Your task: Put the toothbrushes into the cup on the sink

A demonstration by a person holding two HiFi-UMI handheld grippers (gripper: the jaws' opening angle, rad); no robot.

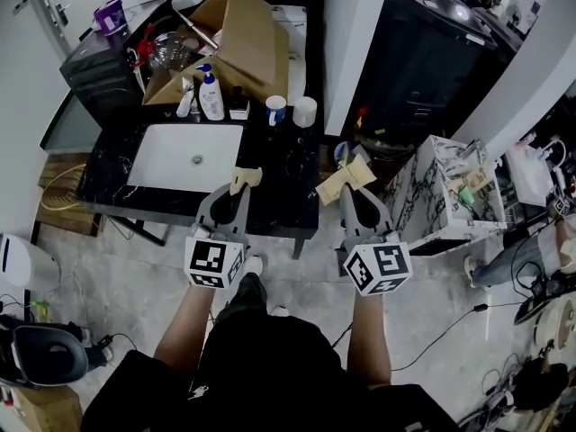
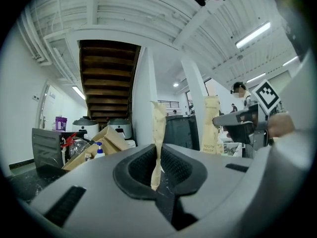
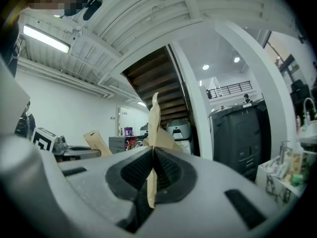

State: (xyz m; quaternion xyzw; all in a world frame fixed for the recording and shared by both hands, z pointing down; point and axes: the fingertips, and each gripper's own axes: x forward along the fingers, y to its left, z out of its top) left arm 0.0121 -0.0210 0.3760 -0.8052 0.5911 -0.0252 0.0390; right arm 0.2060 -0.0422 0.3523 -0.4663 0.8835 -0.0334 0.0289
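Each gripper holds a flat kraft-paper toothbrush packet, standing upright. My left gripper (image 1: 237,193) is shut on one packet (image 1: 245,178) above the front edge of the black counter (image 1: 279,196). My right gripper (image 1: 347,193) is shut on the other packet (image 1: 346,180), just off the counter's right end. In the left gripper view the packet (image 2: 157,138) stands pinched between the pads, and the right gripper's packet (image 2: 211,125) shows beside it. The right gripper view shows its packet (image 3: 153,133) clamped edge-on. A blue-and-white cup (image 1: 275,109) and a white cup (image 1: 304,111) stand at the counter's back right.
A white sink basin (image 1: 189,156) is set in the counter's left half. Behind it are a pump bottle (image 1: 211,94) and an open cardboard box (image 1: 236,43). A marbled white bin (image 1: 450,192) stands to the right. Cables lie on the floor (image 1: 450,322).
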